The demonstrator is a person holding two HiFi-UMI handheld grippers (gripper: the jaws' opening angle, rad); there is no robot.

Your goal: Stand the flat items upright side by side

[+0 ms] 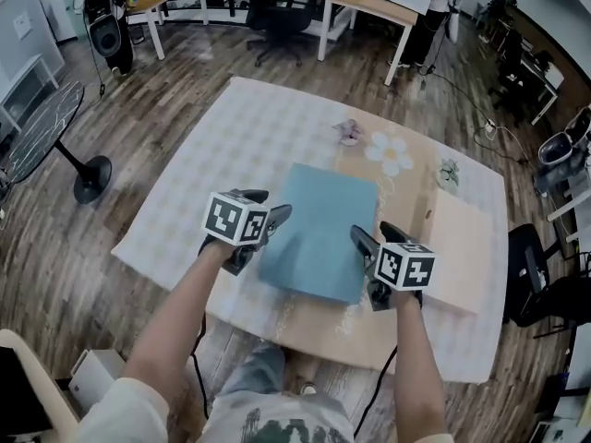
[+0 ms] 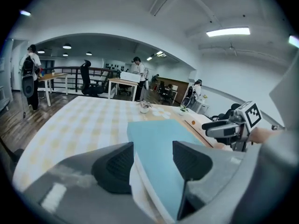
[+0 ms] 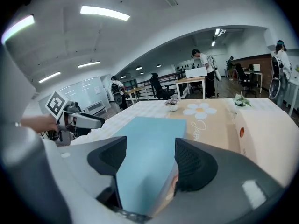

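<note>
Closest in, both forearms reach out over the near edge of the counter (image 1: pixel 166 247), one hand-held gripper in each hand. The left hand-held gripper (image 1: pixel 273 205) sits at the near-left corner of the blue flat item (image 1: pixel 319 233). In the left gripper view its jaws (image 2: pixel 153 146) are clearly apart, and that corner runs up between them with a gap on either side, so nothing is clamped as far as I can see.

It's the same on the other side. The right hand-held gripper (image 1: pixel 371 230) is at the near-right corner, jaws spread fairly wide (image 3: pixel 150 141), with the blue surface (image 3: pixel 149 143) showing through the gap. It straddles the corner but isn't squeezing it. Each gripper view also catches the other gripper across the item.

The blue flat item itself lies flat, roughly mid-counter, partly on the checked cloth (image 1: pixel 185 155) and partly on a brown mat (image 1: pixel 406 192). Just to its right a cream flat item (image 1: pixel 457 252) also lies flat, close beside it.

Further back on the mat there's a white flower print (image 1: pixel 390 152), plus two small potted plants (image 1: pixel 349 132), one near the flower and one off to the right.

Beyond the counter are a wood floor, a floor fan (image 1: pixel 42 132) on the left, desks (image 1: pixel 369 7) and an office chair (image 1: pixel 277 12) at the back. A few people are standing around.
</note>
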